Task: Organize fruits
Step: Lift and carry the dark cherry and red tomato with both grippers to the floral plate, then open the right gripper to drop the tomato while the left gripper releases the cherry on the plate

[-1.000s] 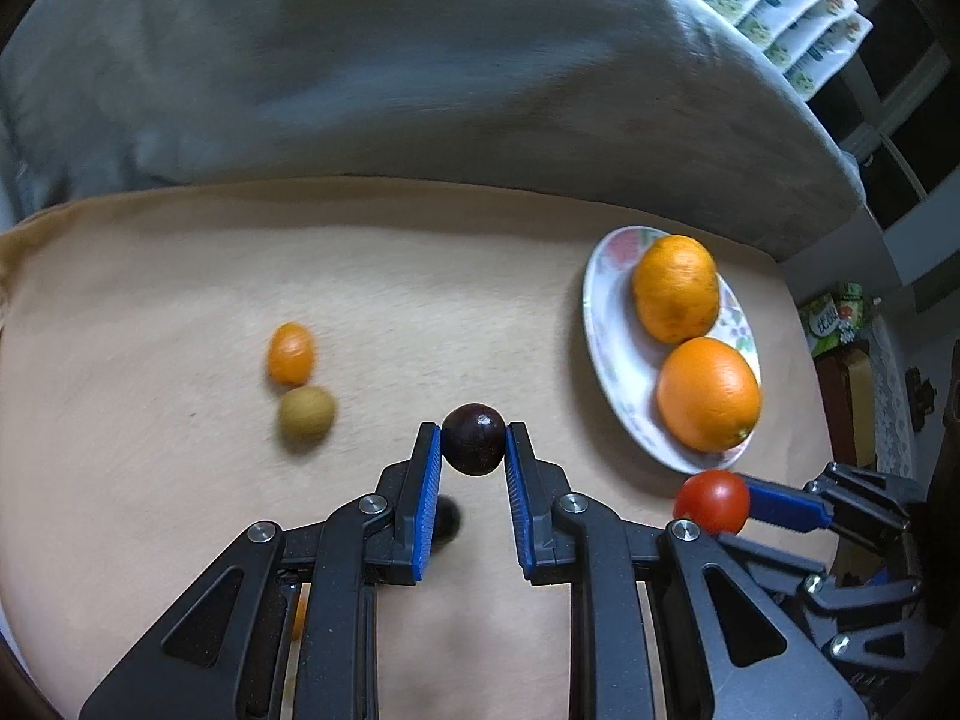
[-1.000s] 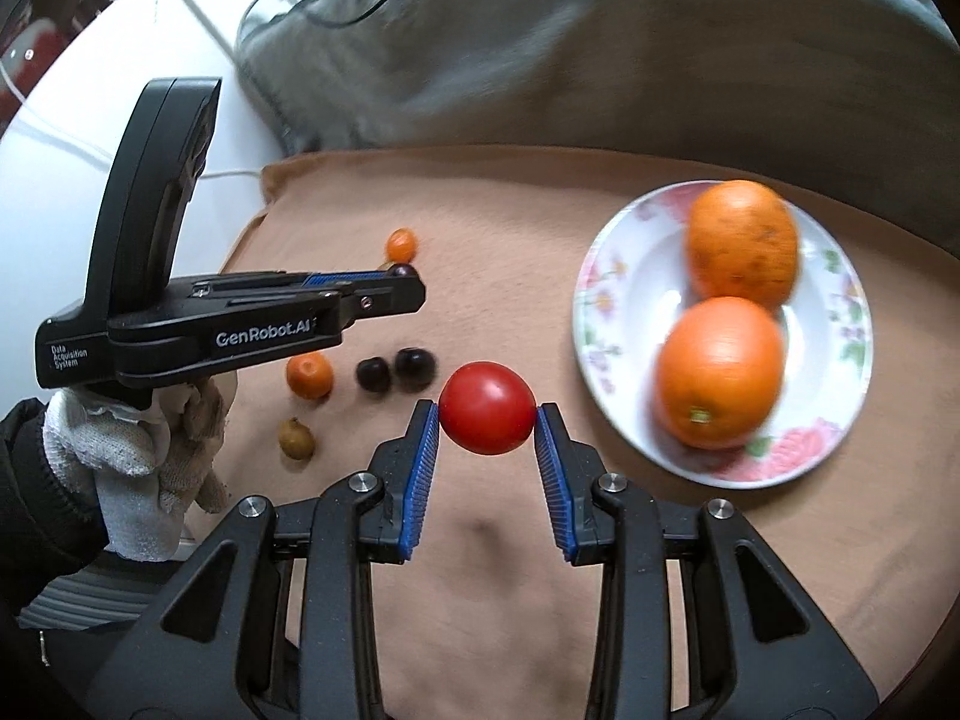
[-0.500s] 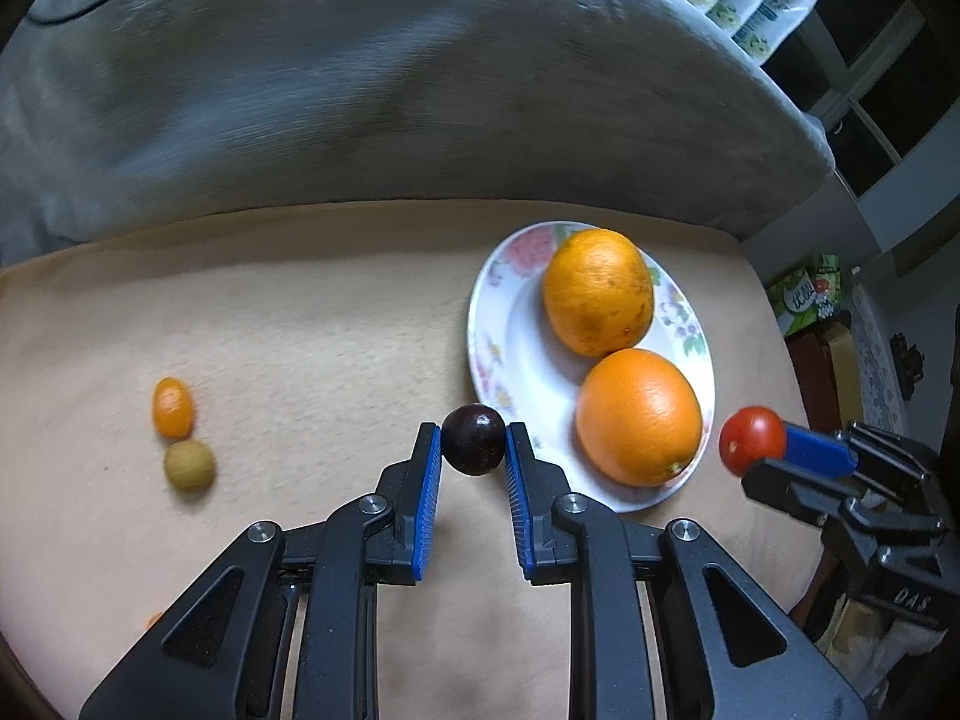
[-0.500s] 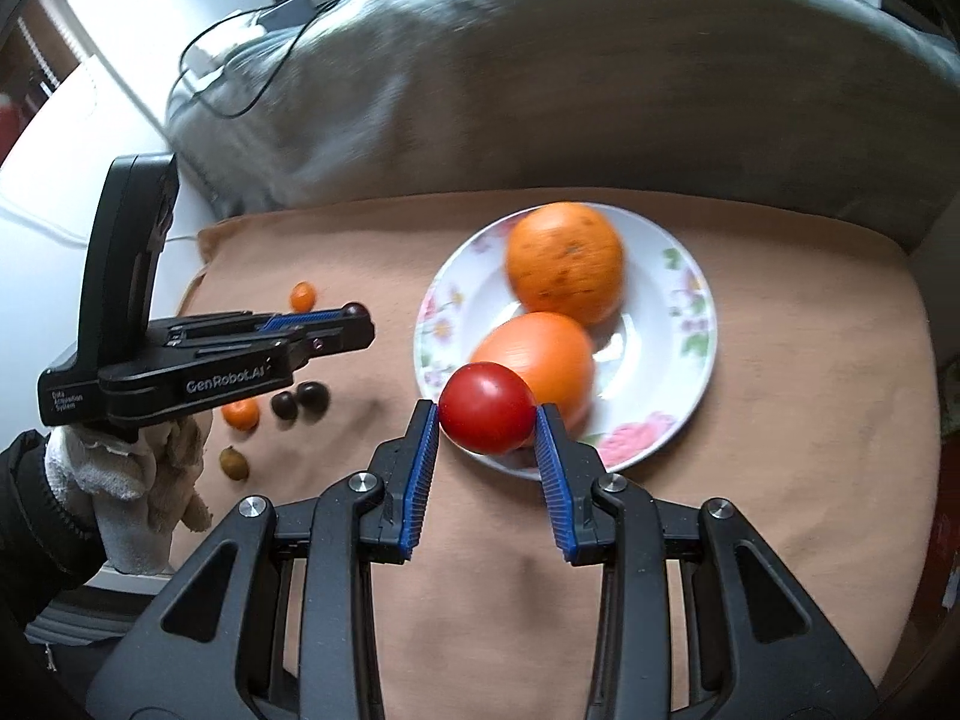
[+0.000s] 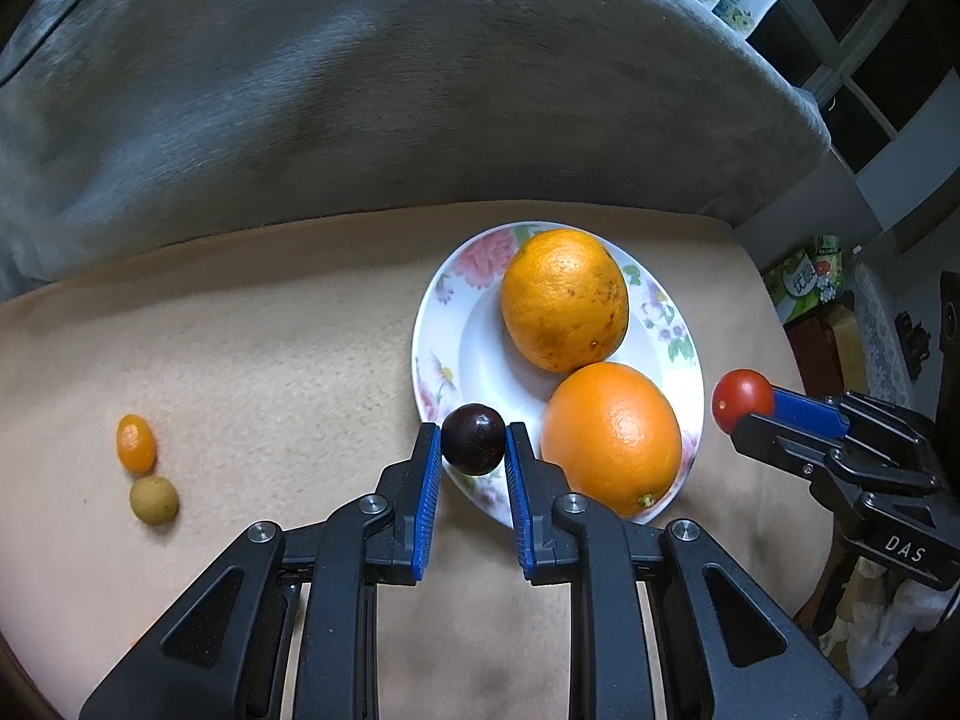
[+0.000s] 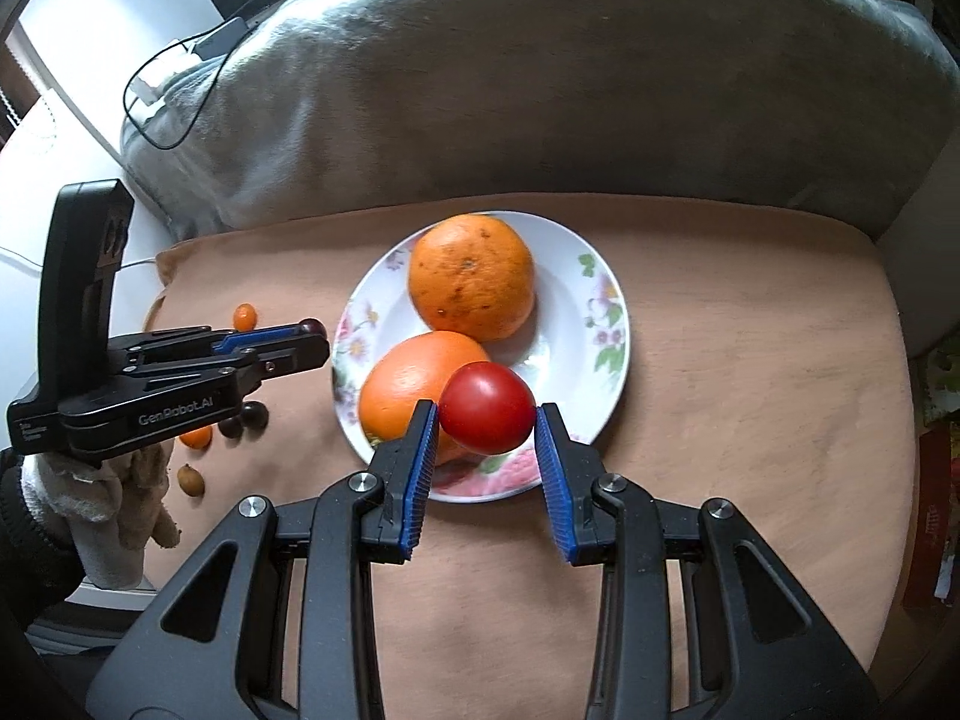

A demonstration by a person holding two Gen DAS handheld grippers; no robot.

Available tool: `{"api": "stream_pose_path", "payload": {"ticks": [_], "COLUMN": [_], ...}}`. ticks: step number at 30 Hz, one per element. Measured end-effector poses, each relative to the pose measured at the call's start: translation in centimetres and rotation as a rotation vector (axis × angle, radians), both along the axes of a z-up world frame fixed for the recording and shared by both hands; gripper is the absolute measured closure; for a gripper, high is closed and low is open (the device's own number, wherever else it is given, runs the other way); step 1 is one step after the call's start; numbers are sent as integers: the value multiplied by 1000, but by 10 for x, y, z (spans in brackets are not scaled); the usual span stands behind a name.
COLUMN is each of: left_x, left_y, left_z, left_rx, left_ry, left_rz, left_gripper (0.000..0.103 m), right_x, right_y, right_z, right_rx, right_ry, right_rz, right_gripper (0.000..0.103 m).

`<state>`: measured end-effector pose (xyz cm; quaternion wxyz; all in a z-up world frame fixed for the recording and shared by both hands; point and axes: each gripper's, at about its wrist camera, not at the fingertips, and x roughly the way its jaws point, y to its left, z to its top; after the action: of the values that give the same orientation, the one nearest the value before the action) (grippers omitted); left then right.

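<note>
glossy floral plate, matt fuzzy tan cloth, smooth shiny tomato

A white plate with pink flowers carries two orange fruits on tan cloth.

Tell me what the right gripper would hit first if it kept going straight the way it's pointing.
Most likely the plate. The right gripper, shut on the tomato, points down at the near part of the plate, just beside the front orange. Depth is unclear, so the tomato could brush that orange first.
</note>
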<state>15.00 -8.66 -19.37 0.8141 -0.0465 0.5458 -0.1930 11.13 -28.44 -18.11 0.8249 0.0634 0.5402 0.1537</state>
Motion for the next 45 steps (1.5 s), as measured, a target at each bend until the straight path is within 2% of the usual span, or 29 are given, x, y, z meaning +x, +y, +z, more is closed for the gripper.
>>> {"api": "stream_pose_path", "payload": {"ticks": [11, 25, 26, 27, 29, 33, 34, 36, 38, 40, 45], "left_x": [3, 8, 8, 8, 7, 8, 8, 6, 5, 4, 3], "left_y": [-20, -26, -25, -25, -24, -23, -23, -24, -24, -25, -23], "left_z": [0, 2, 3, 3, 3, 4, 5, 7, 9, 12, 14], "left_rx": [68, 72, 73, 73, 70, 66, 65, 69, 71, 76, 88], "left_ry": [-33, -38, -37, -36, -36, -36, -36, -46, -60, -70, -82], "left_rz": [-39, -47, -47, -46, -44, -42, -43, -46, -46, -44, -38], "left_gripper": [83, 82, 82, 82, 74, 72, 69, 58, 41, 37, 35], "right_x": [13, 19, 19, 20, 19, 21, 21, 21, 21, 20, 19], "right_y": [-6, -4, -4, -4, -5, -7, -7, -9, -10, -12, -15], "right_z": [-12, -16, -16, -15, -11, -8, -8, -7, -7, -6, -5], "right_rx": [-21, -36, -36, -37, -39, -40, -42, -44, -42, -41, -21], "right_ry": [17, 32, 29, 25, 3, -4, -4, -4, -1, -6, -9], "right_rz": [0, 0, -1, -4, -14, -24, -27, -33, -41, -53, -78], "right_gripper": [68, 68, 63, 50, 38, 38, 38, 37, 35, 34, 32]}}
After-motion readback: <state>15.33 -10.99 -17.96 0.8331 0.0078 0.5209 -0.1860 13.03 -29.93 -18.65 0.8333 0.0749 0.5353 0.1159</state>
